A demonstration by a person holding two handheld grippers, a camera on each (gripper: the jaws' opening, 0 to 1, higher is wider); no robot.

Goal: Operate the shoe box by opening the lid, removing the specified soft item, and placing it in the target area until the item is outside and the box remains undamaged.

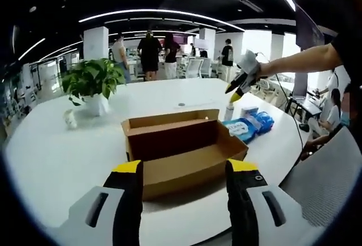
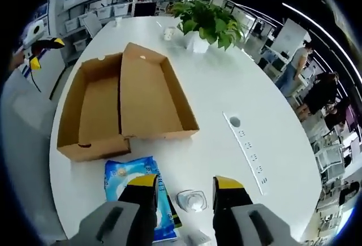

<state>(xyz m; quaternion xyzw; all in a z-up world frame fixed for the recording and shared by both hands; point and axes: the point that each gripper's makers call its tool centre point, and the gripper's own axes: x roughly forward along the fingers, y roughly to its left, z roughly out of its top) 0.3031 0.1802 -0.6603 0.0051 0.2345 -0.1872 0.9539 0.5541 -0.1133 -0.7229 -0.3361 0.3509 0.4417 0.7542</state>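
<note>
The brown cardboard shoe box (image 1: 181,144) lies open on the white table, its lid folded back flat beside the tray (image 2: 121,102); both halves look empty. A blue soft pack (image 1: 249,126) rests on the table just outside the box, and in the right gripper view the pack (image 2: 136,192) sits partly under one jaw. My left gripper (image 1: 185,169) is open, close in front of the box's near wall. My right gripper (image 2: 185,182) is open and raised above the table, over the pack and a clear bottle (image 2: 191,201). A person's arm holds that right gripper (image 1: 242,81) up.
A potted plant (image 1: 93,82) and a small white cup (image 1: 69,119) stand beyond the box. A socket strip (image 2: 249,150) is set into the table (image 2: 226,87). A grey chair (image 1: 325,178) stands at the table's edge. People stand and sit in the office behind.
</note>
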